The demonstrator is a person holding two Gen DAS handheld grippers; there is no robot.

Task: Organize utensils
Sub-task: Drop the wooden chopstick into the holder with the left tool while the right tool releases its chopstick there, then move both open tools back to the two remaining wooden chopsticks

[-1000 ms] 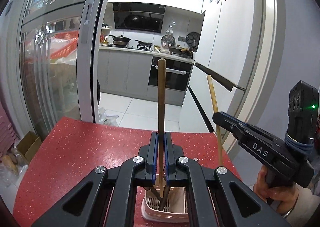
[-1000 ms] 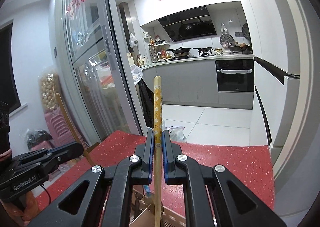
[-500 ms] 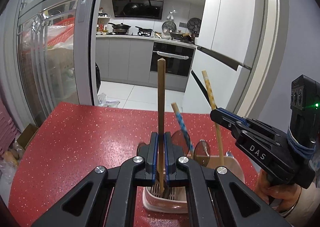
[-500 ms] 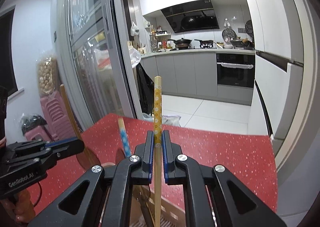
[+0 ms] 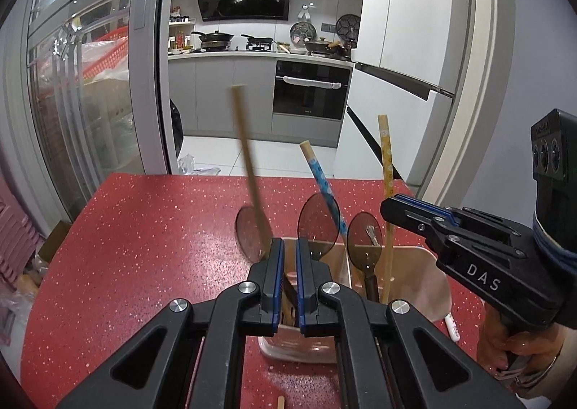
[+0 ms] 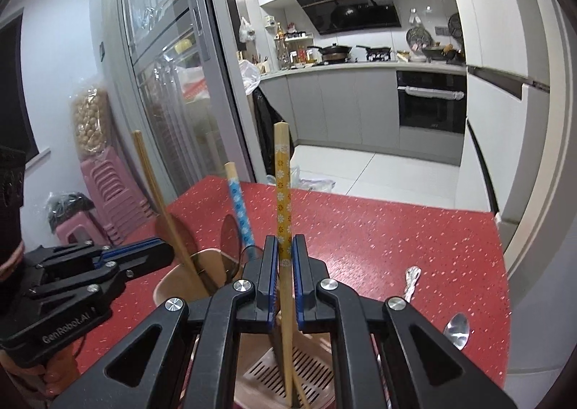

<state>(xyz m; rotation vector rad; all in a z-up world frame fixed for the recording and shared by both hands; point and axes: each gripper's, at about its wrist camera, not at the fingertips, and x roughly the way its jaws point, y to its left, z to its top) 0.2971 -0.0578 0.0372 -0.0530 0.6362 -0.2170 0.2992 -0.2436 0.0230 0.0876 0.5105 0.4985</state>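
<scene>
A red speckled table (image 5: 144, 247) stands before an open kitchen with a dark oven (image 5: 312, 90) on the far side. The right tongs (image 6: 285, 243) are clamped on a yellow flowered chopstick (image 6: 283, 192), held upright with its lower end down on the slotted floor of a beige utensil holder (image 6: 162, 292). The left tongs (image 5: 288, 247) are drawn close together over the same holder. A plain wooden chopstick (image 5: 249, 164), blurred, leans left past their left finger, and whether the pads bear on it cannot be told. A blue flowered chopstick (image 5: 319, 174) and brown translucent spoons (image 5: 364, 236) stand in the holder between the two tools. To the right, a metal spoon (image 6: 457, 329) lies on the table.
</scene>
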